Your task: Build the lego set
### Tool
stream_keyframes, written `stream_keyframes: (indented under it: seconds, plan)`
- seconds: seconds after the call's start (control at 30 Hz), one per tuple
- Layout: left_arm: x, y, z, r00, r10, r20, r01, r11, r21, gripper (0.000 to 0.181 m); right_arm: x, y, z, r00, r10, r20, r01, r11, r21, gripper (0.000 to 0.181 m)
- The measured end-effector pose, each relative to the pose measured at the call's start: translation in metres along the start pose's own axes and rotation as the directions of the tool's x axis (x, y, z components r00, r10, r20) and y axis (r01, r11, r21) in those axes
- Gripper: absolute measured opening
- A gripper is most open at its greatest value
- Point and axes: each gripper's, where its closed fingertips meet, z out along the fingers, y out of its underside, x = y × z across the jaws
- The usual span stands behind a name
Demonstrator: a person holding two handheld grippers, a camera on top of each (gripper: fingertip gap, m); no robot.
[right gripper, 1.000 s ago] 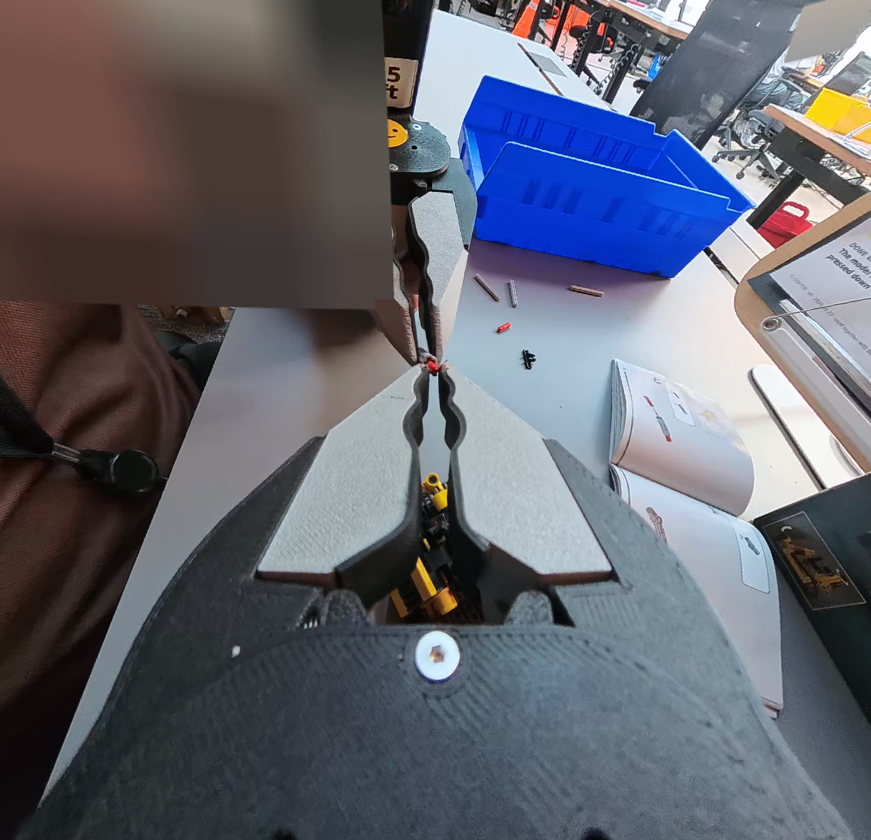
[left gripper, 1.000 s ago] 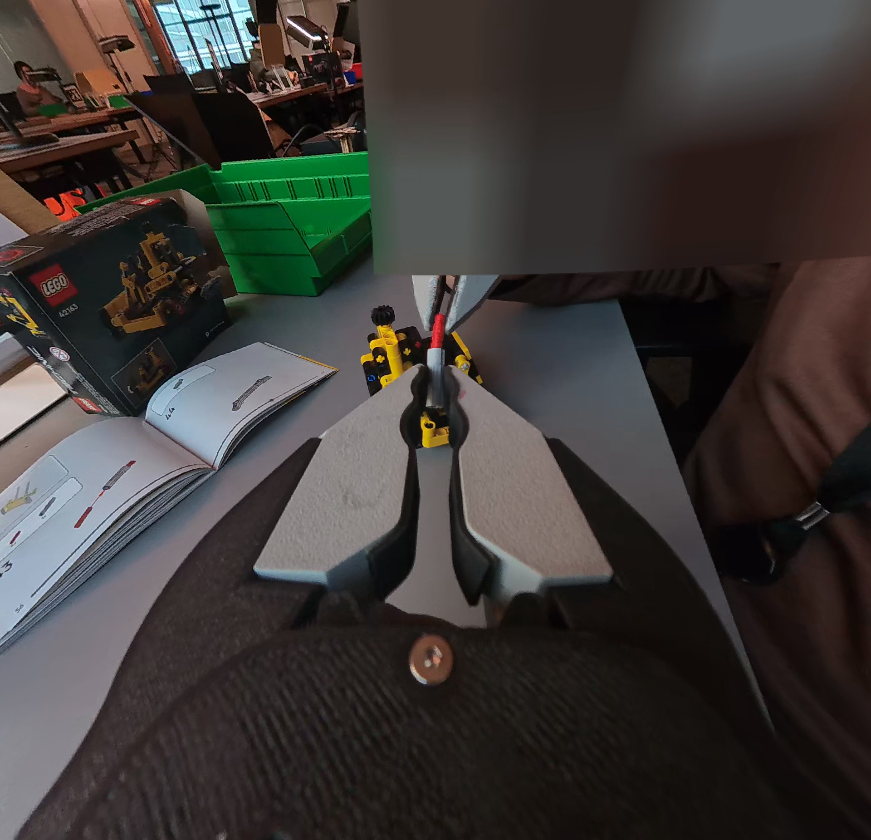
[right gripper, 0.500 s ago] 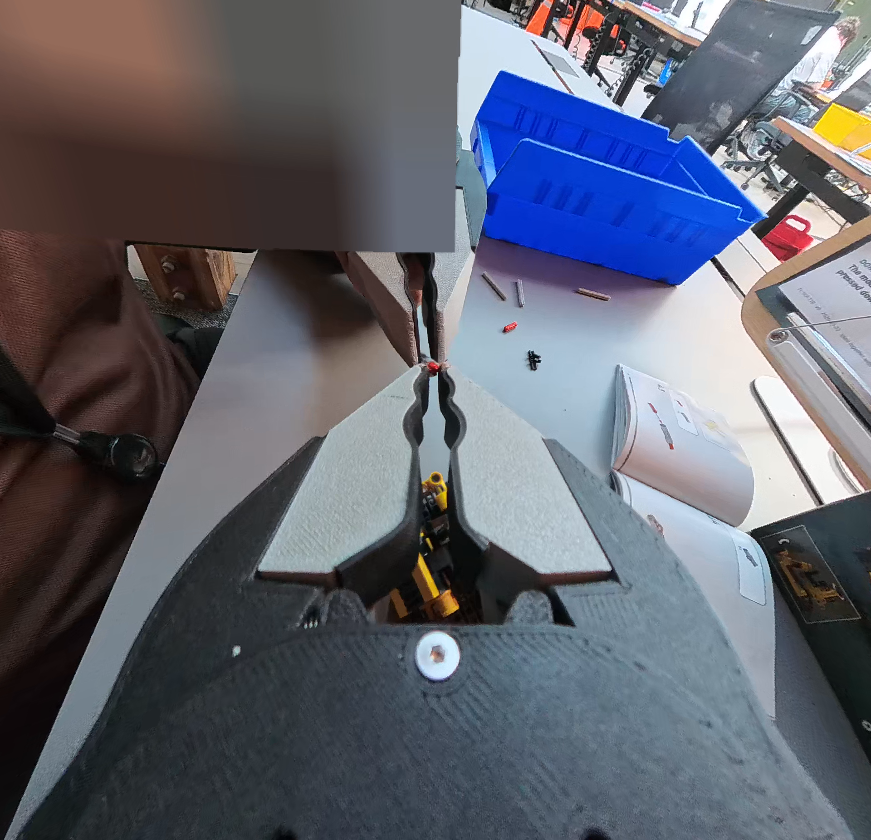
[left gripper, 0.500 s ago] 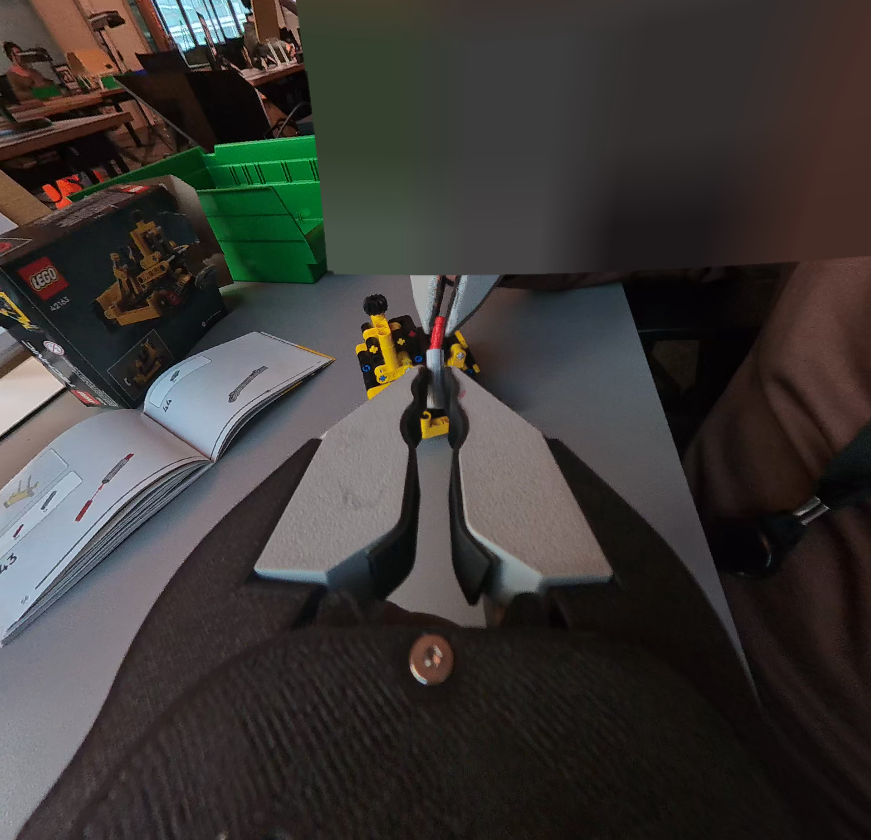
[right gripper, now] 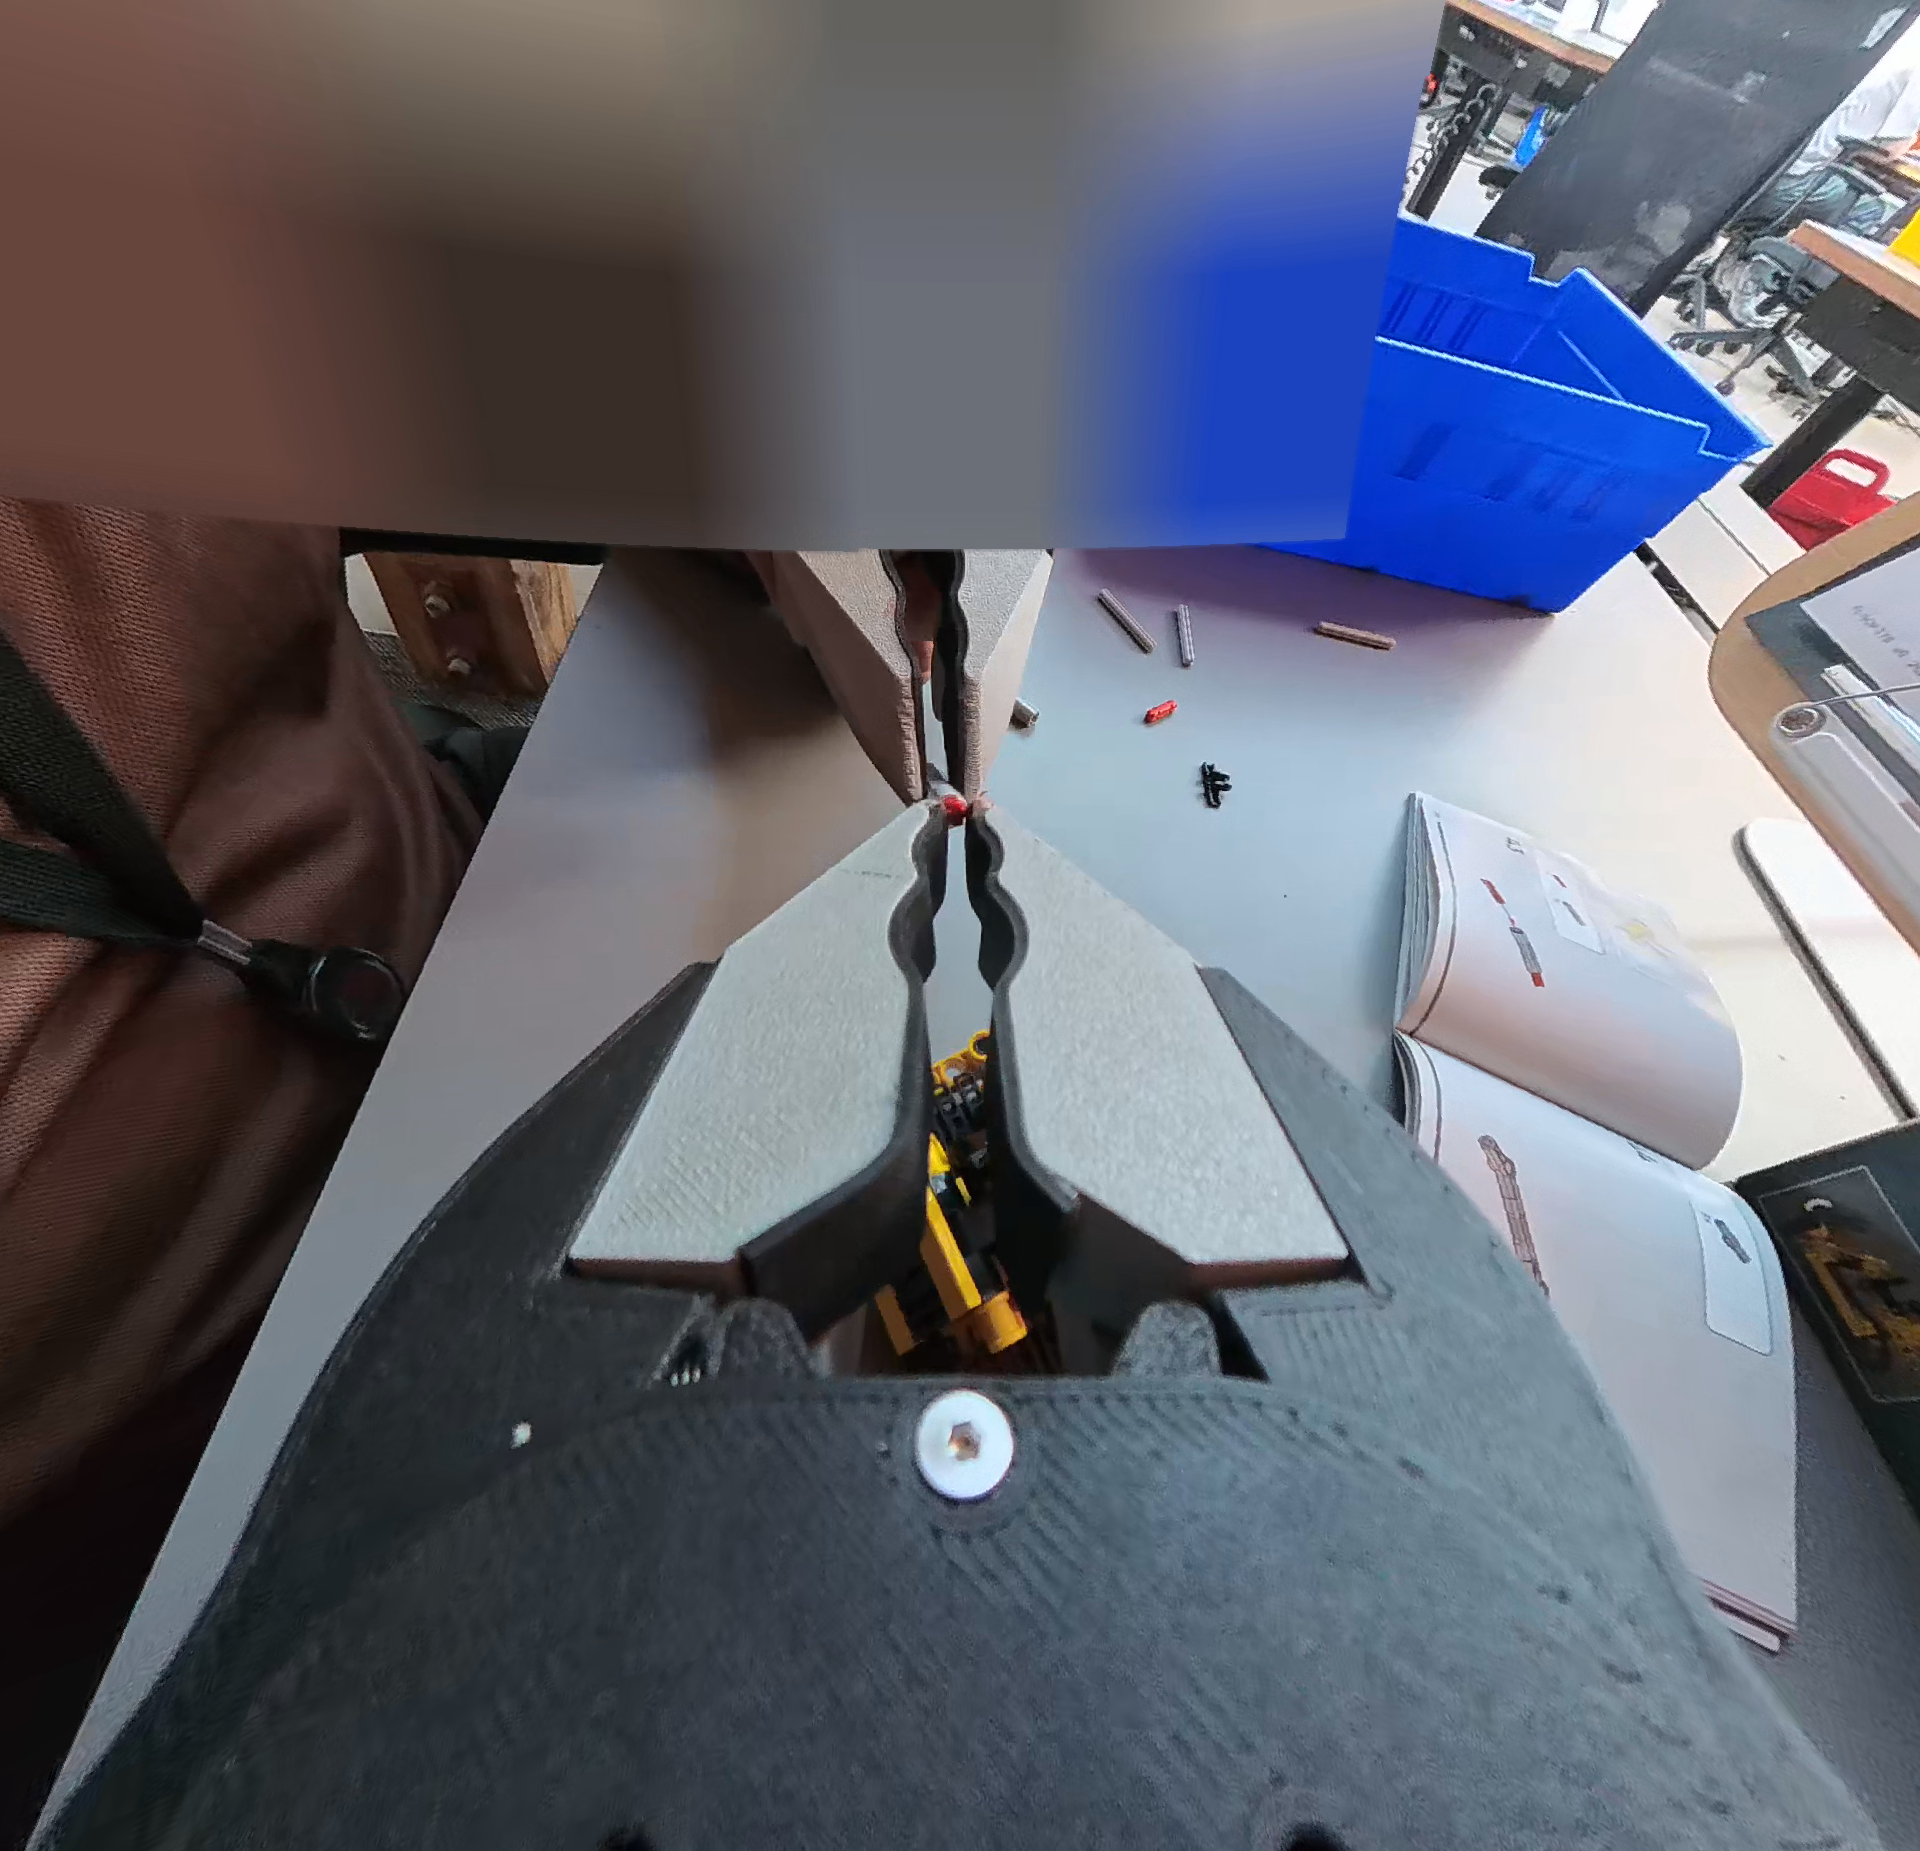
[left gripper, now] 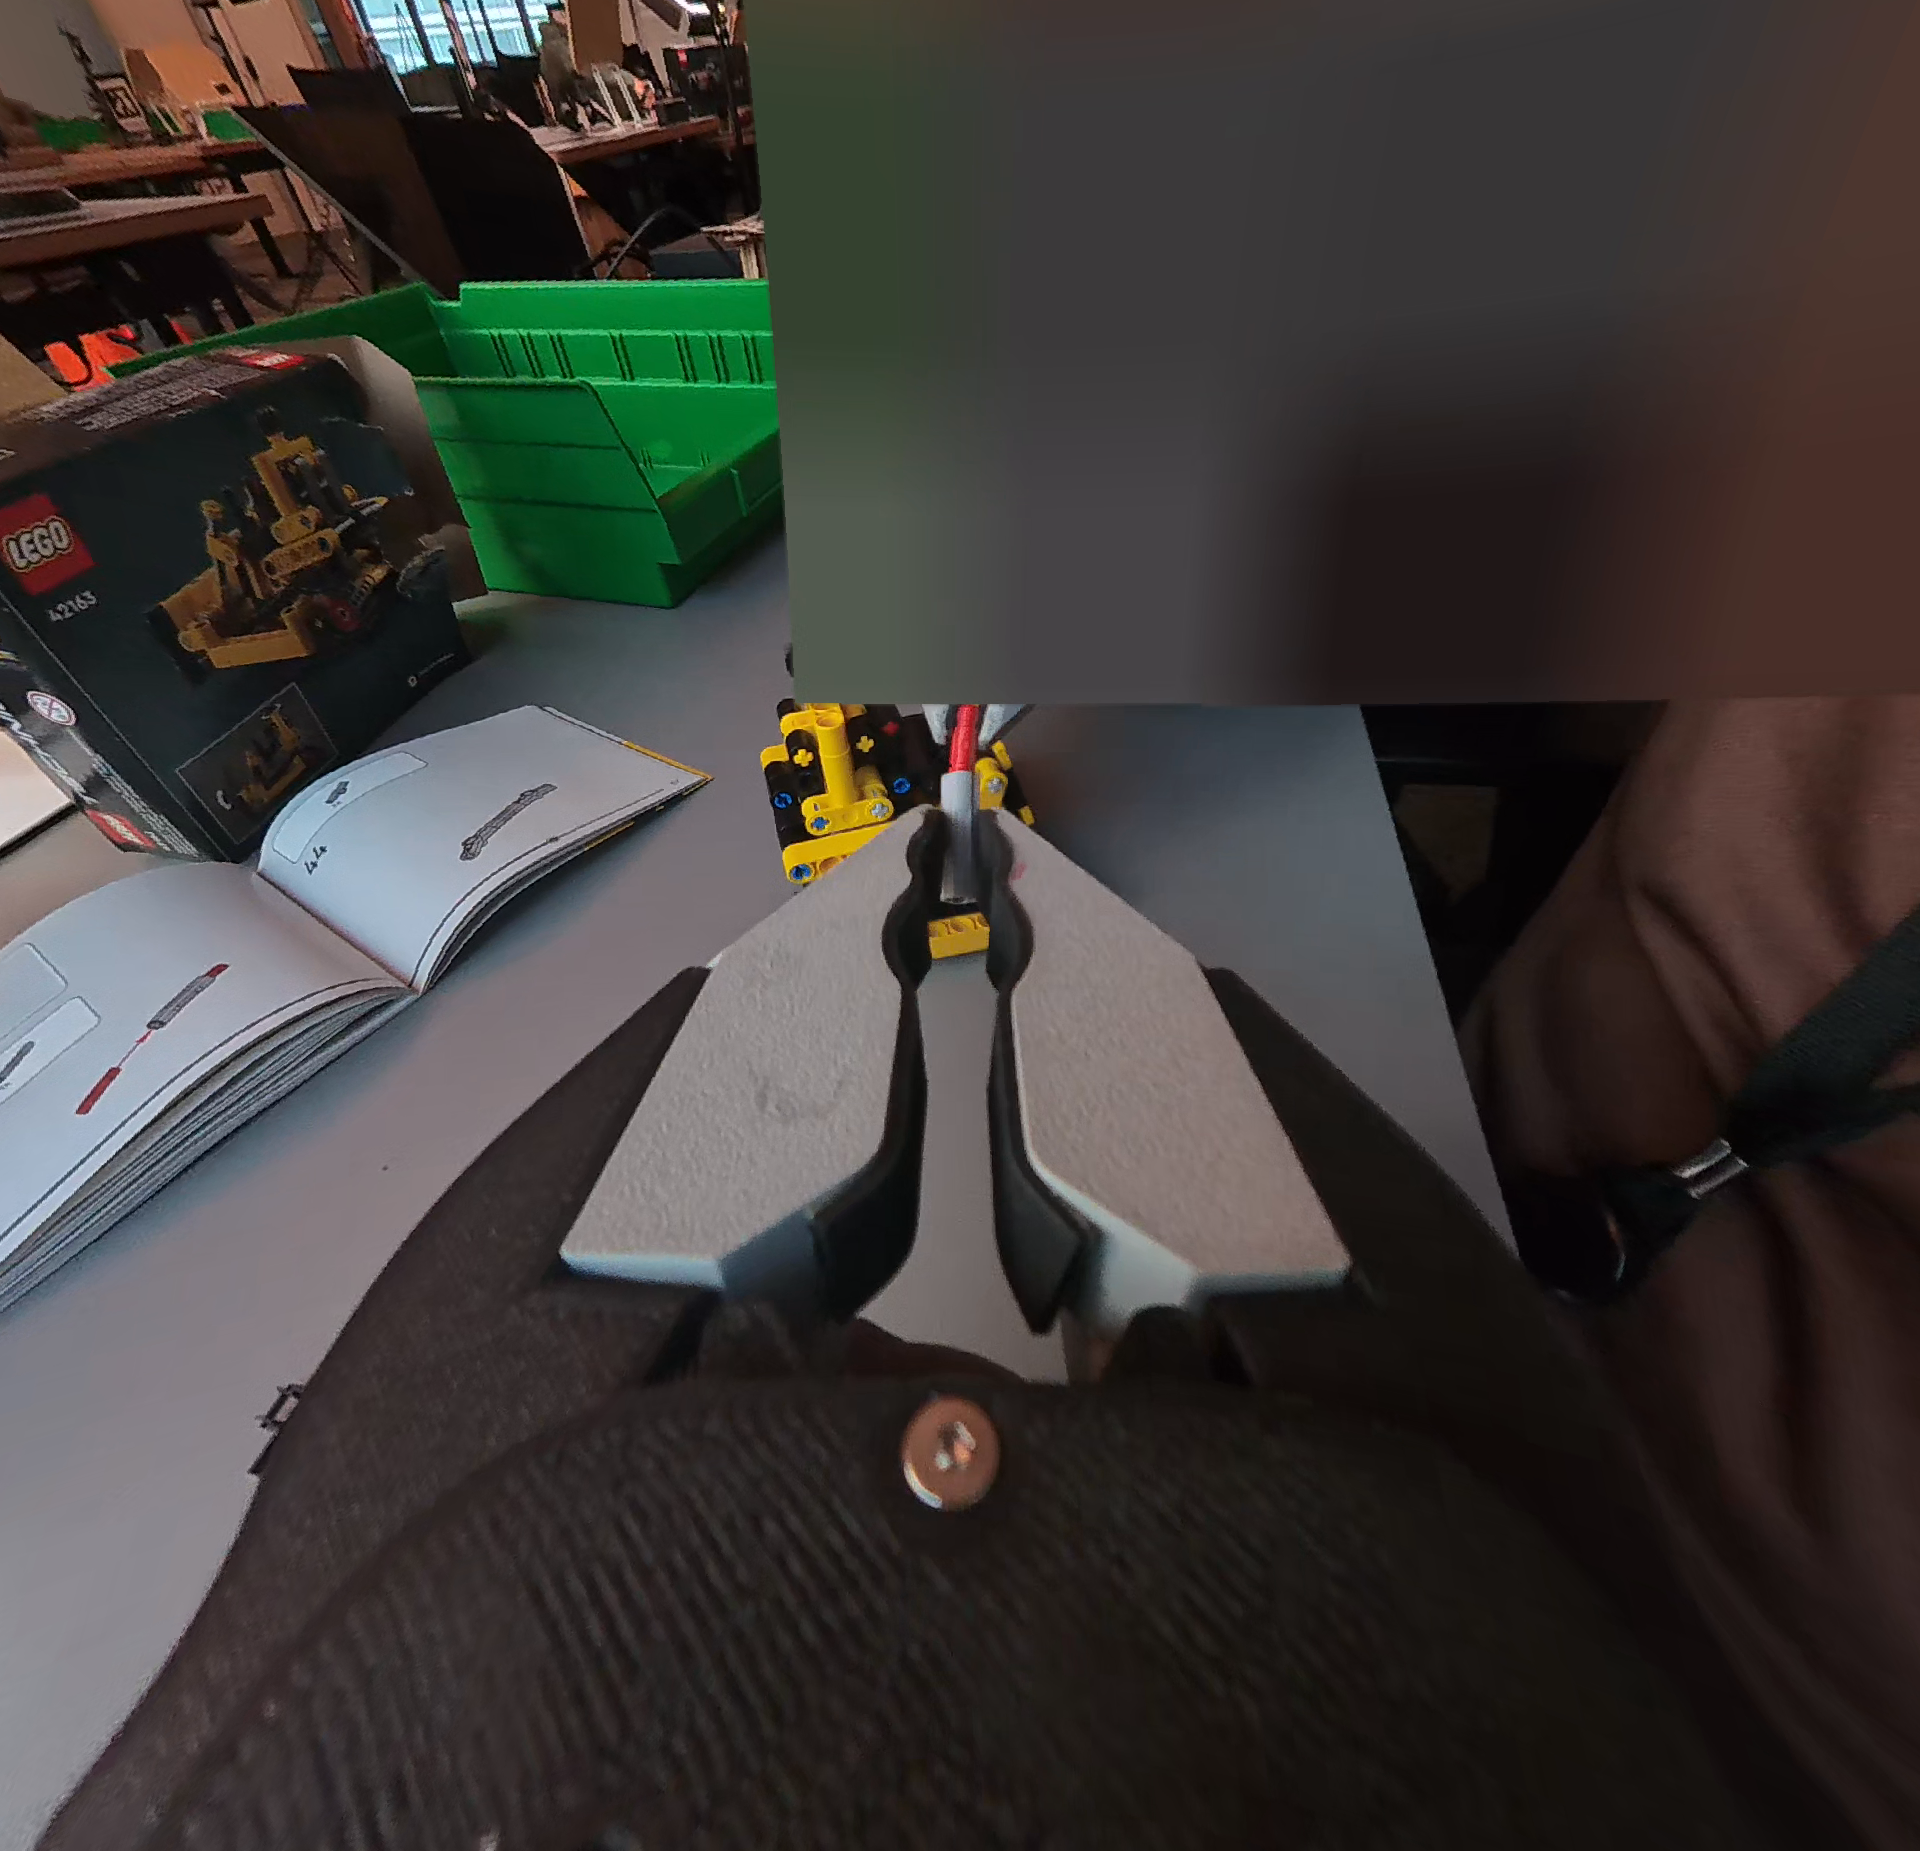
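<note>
Seen from the left wrist, bare grey tabletop [left gripper: 1195,845] runs open at one to two o'clock as far as the table's edge, where a person's brown-clad body [left gripper: 1704,970] closes the way. At twelve o'clock the yellow-and-black lego model [left gripper: 831,793] stands just past the fingertips. At nine to ten o'clock the open instruction booklet [left gripper: 343,918] covers the table, with the lego box [left gripper: 208,596] upright behind it and the green bin [left gripper: 613,451] farther back at eleven; a strip of clear table lies between booklet and model.

Seen from the right wrist, one o'clock holds open table dotted with loose pins [right gripper: 1153,658], ending at the blue bin [right gripper: 1538,451]; the booklet fills three o'clock.
</note>
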Motion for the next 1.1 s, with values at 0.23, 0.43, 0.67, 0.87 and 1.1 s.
stream_keyframes:
  seconds: [0.23,0.43,0.67,0.87,1.1]
  plan:
    - [-0.004,-0.002,-0.001,0.999,-0.006,0.031,0.006,1.0,0.01,0.002,0.003,-0.001,0.001,1.0,-0.004,-0.028,0.004,1.0,0.016,0.0]
    - [-0.005,-0.001,-0.001,0.999,-0.008,0.043,0.008,1.0,0.006,0.002,0.004,0.002,0.002,1.0,0.011,-0.027,-0.011,1.0,-0.003,0.001]
    - [-0.006,0.001,0.0,0.999,-0.001,0.053,0.001,1.0,-0.006,0.002,0.005,0.005,0.002,1.0,0.015,-0.027,-0.015,1.0,-0.018,0.0]
    - [-0.003,0.011,0.003,0.99,0.129,0.05,-0.123,0.987,-0.1,0.003,0.0,0.01,0.004,1.0,-0.015,0.008,0.015,0.999,-0.046,0.001]
    - [0.023,0.024,-0.005,0.994,0.109,-0.024,-0.112,0.961,-0.254,0.003,-0.028,0.016,0.011,0.971,-0.237,0.02,0.237,0.952,-0.193,0.001]
